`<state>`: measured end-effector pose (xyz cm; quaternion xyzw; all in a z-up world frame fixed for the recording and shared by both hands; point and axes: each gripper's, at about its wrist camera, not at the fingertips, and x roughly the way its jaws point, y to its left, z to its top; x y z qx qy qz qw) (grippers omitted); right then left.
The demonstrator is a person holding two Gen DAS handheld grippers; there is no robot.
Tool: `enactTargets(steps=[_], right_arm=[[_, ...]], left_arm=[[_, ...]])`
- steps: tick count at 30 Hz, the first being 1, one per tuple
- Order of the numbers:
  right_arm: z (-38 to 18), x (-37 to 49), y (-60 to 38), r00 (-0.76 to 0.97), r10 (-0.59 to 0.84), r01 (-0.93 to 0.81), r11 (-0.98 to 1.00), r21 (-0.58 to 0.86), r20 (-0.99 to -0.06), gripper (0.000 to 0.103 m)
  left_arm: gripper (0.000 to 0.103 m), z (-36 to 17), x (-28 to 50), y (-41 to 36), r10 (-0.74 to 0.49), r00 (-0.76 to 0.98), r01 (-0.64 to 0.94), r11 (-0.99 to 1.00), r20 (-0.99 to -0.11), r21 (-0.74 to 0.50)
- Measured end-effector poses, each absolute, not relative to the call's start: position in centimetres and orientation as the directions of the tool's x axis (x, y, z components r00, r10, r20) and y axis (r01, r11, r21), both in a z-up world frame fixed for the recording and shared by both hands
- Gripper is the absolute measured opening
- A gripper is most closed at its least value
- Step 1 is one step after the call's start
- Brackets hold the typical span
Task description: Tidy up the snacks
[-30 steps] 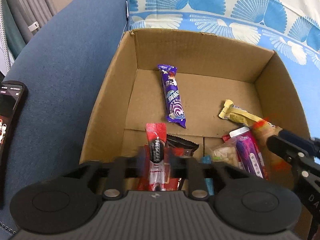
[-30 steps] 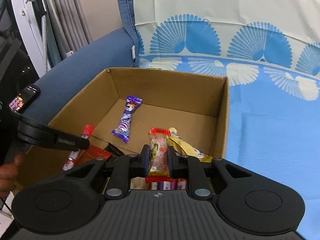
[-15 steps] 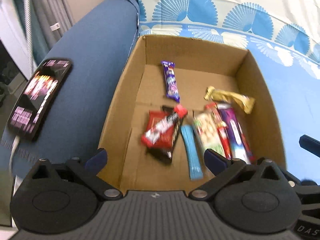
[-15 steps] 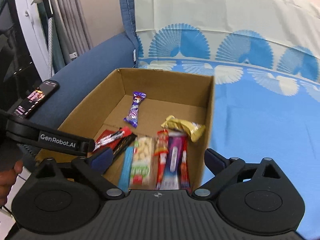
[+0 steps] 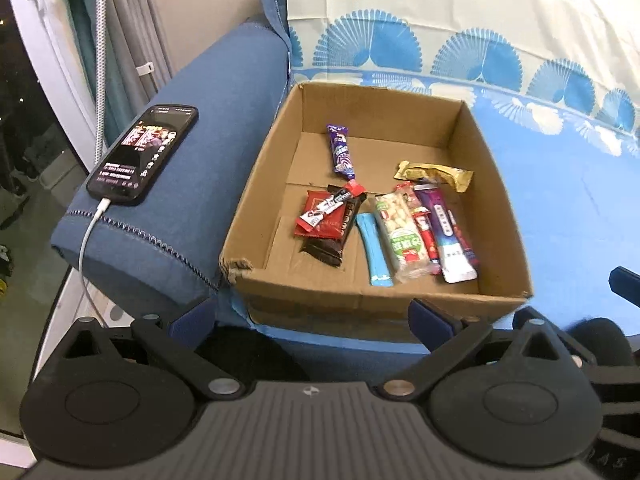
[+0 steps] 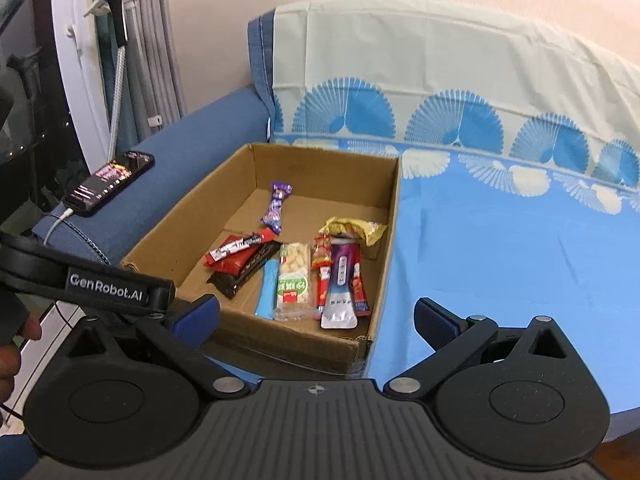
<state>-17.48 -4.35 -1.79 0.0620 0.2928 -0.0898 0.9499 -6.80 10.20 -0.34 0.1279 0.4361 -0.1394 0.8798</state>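
One sofa (image 5: 224, 92), blue, carries a fan-patterned blue and white cover (image 5: 560, 184) over its seat and back. On that cover, against the armrest, sits an open cardboard box (image 5: 504, 208) holding all the snacks in view. A black phone (image 5: 144, 154) lies on the armrest, screen lit, with a white cable (image 5: 86, 240) plugged into its near end.

Box contents: a purple bar (image 5: 341, 151) lies alone toward the far wall; a gold packet (image 5: 436, 172) lies near the right wall. Toward the near wall a red packet (image 5: 322, 216) rests on a dark brown bar (image 5: 334, 246), with a red and black stick (image 5: 334, 204) across the top. Beside these, side by side, lie a light blue stick (image 5: 374, 250), a clear pack of pale puffs (image 5: 400, 236) and a purple and white pouch (image 5: 446, 236).

Left gripper (image 5: 312, 320): fingers spread wide, nothing between them, short of the box's near wall. Right gripper (image 6: 316, 316): jaws have just been opening, fingers wide apart, nothing held.
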Motion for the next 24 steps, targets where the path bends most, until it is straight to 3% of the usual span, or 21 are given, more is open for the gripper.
enactTargets(steps=[24], right_arm=[[-0.8,-20.8,-3.1,0.845,-0.165,0.202,0.979,0.018,-0.508,0.102]], left_arm=[[0.103,0.3,-10.1,10.8,-0.095,0.636,0.344,0.924,-0.766,0.170]])
